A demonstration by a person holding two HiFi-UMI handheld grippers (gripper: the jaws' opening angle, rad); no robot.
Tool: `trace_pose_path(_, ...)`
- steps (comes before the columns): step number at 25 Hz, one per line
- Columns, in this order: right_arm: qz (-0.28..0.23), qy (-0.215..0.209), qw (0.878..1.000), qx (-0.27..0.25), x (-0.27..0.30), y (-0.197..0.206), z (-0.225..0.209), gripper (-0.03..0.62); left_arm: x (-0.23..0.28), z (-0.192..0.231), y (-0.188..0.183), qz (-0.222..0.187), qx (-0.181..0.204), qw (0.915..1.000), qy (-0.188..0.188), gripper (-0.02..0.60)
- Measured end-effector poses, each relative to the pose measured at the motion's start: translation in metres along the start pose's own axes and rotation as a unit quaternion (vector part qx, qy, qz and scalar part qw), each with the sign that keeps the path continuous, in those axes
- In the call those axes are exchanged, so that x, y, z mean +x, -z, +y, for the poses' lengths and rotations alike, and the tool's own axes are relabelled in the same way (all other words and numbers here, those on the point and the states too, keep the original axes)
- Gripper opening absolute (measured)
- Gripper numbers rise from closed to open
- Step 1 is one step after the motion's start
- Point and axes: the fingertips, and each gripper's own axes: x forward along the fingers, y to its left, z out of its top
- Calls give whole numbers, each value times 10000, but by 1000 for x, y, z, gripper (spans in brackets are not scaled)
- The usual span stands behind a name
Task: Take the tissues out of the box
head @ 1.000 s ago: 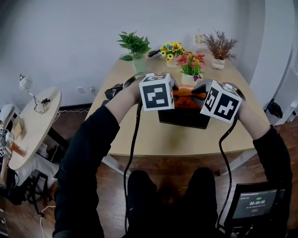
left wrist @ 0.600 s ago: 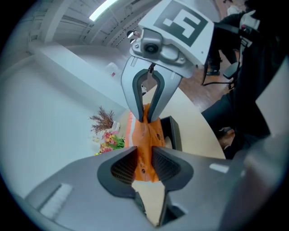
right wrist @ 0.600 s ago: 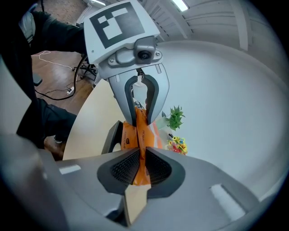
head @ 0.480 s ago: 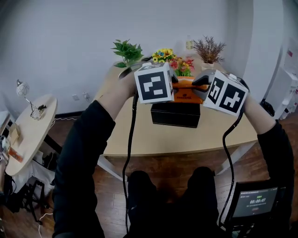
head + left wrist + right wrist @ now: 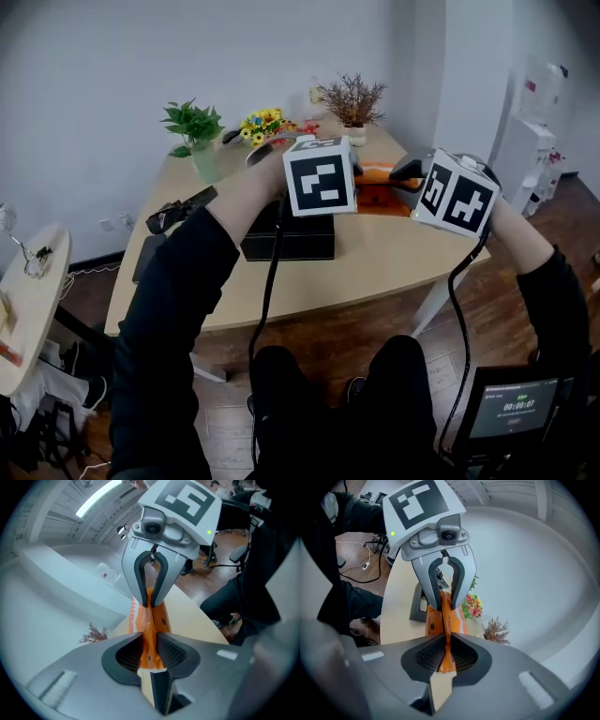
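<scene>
An orange tissue pack [image 5: 378,187] hangs in the air between my two grippers, above the table and to the right of the black tissue box [image 5: 291,239]. My left gripper [image 5: 360,178] grips one end of the pack [image 5: 150,623]; its jaws are closing, pads pressed on the wrapper. From the other side, my right gripper [image 5: 405,180] is shut on the opposite end [image 5: 443,620]. Each gripper view shows the other gripper facing it: the right one [image 5: 151,601] and the left one [image 5: 445,603]. The box [image 5: 417,604] lies on the table behind the pack.
The wooden table [image 5: 375,262] carries a green potted plant [image 5: 194,131], yellow flowers [image 5: 262,124] and a dried plant [image 5: 352,98] at its far edge, with dark items [image 5: 173,214] at the left. A round side table [image 5: 28,291] stands at the left, a screen [image 5: 511,408] at the bottom right.
Both grippers have carried the orange pack up and off the black box, which now sits to their left. The head view has swung round, so the plants have shifted left.
</scene>
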Motion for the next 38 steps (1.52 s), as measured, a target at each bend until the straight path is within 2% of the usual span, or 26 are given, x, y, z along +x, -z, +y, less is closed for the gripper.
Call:
trace_pose_path(5, 191, 23, 9996, 211, -12, 47, -1, 37, 31, 0, -37, -155, 198, 9995, 182, 74)
trace_pose_path(11, 222, 18, 9990, 384, -13, 73, -2, 35, 50, 1, -54, -168, 294, 9990, 299, 72)
trace_pose_path(29, 158, -47, 9991, 387, -3, 71, 3, 29, 59, -2, -44, -49, 294, 9991, 312, 67)
trace_pose_path(38, 211, -277, 9984, 437, 24, 80, 28, 28, 87, -25, -24, 80, 106, 9987, 493, 67)
